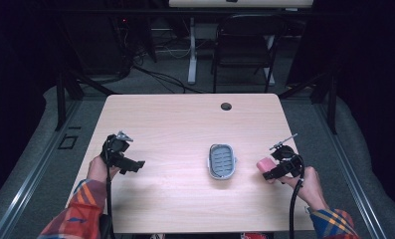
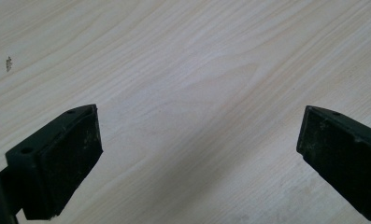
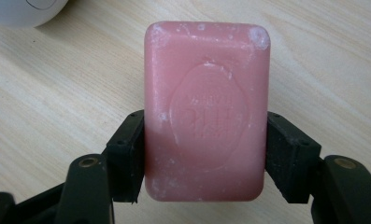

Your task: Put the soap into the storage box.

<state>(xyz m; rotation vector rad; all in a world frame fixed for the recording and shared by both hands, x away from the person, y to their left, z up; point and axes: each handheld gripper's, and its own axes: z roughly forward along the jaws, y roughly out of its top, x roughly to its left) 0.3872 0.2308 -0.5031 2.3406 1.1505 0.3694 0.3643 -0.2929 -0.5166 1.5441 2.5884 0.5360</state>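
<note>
As fingers (image 3: 286, 154) clamp soap (image 3: 206, 112), right gripper (image 1: 272, 169) hovers.

A pale wood-grain tabletop (image 1: 175, 124) with rounded corners is seen from above, set on a grey carpeted floor (image 1: 135, 84). A round cable hole (image 1: 226, 106) is cut near its far edge, a little right of centre. One thing lies directly on it: a grey oval soap dish (image 1: 222, 161) with a slotted inside and a white rim, placed right of centre and toward the near side. In the left gripper view a small dark speck (image 2: 8, 63) is marked on the wood at the left.
</note>
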